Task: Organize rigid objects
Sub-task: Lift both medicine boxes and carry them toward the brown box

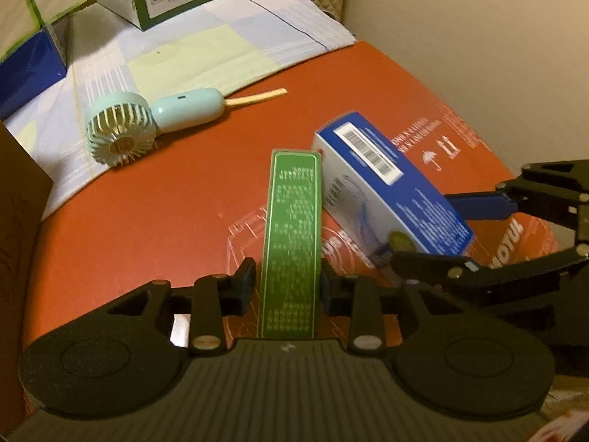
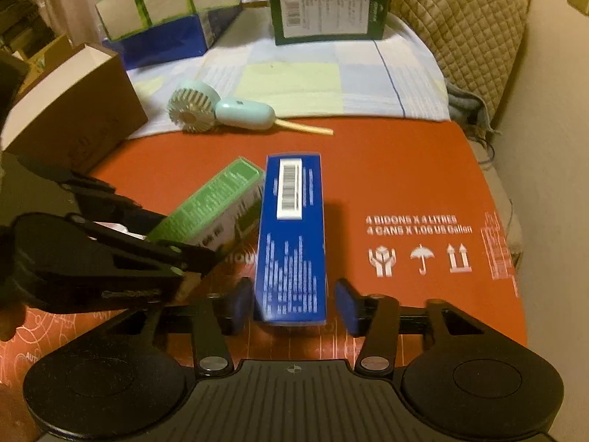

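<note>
Two hand-held grippers, each straddling one slim box on the red cardboard sheet point(image 2: 423, 169).

Left hand-held gripper point(image 1: 288, 285): jaws narrowly parted, green box point(image 1: 291, 243) between the pads; whether the pads touch it I cannot tell. Right hand-held gripper point(image 2: 292, 304): jaws spread, blue box point(image 2: 291, 239) between them, a clear gap at the right pad. The two boxes lie side by side, far ends near each other. Count: one green box, one blue box, one mint hand fan point(image 2: 221, 110) at the sheet's far edge, one brown carton point(image 2: 73, 110), several large boxes behind.

green box point(image 1: 291, 235): glossy card | fan point(image 1: 121, 132): smooth plastic | cloth point(image 1: 191, 55): woven
</note>
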`<state>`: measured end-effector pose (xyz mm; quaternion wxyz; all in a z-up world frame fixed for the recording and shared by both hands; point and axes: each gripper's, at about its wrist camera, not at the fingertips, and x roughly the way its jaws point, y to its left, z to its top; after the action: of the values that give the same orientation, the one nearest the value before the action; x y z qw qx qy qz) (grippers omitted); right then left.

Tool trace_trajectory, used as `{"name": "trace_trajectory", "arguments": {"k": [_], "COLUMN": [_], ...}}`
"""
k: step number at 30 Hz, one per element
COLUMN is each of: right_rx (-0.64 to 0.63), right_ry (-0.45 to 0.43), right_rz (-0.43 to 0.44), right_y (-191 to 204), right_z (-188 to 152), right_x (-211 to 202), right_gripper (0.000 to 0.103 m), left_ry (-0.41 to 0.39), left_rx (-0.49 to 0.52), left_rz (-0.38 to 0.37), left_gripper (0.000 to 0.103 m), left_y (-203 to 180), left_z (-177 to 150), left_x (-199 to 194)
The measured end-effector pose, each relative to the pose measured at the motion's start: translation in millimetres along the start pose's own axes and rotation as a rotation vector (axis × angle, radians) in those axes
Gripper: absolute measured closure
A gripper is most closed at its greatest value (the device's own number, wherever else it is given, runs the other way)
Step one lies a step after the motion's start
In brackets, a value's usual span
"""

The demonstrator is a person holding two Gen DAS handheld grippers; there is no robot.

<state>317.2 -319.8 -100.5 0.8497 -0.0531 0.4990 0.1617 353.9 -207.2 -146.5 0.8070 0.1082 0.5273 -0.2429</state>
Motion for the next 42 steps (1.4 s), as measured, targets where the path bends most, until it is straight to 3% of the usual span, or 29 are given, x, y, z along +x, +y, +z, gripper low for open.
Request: {"name": "trace_trajectory", "arguments": {"k": [12, 16, 24, 42], "right_rx": [-0.071, -0.074, -0.078, -0.064], "right_ry": [0.019, 0.027, -0.01, -0.109], "right_rz": [-0.048, -0.03, -0.044, -0.013], "right_y": [-2, -3, -4, 8], "right_z": [19, 20, 20, 27], "right_x": [28, 34, 29, -16], "right_gripper": [0.053, 0.065, 0.067, 0.067], "left_ry": [0.005, -0.002, -0.01, -0.132], "left_rx": [0.003, 0.012, 0.001, -0.054], "left_rz": [0.043, 0.057, 0.062, 0.084], "left_gripper": [0.076, 0.077, 0.077, 0.078], "left_y": [6, 2, -1, 15], "left_z": [12, 13, 12, 1], "left_x": [18, 19, 18, -39]}}
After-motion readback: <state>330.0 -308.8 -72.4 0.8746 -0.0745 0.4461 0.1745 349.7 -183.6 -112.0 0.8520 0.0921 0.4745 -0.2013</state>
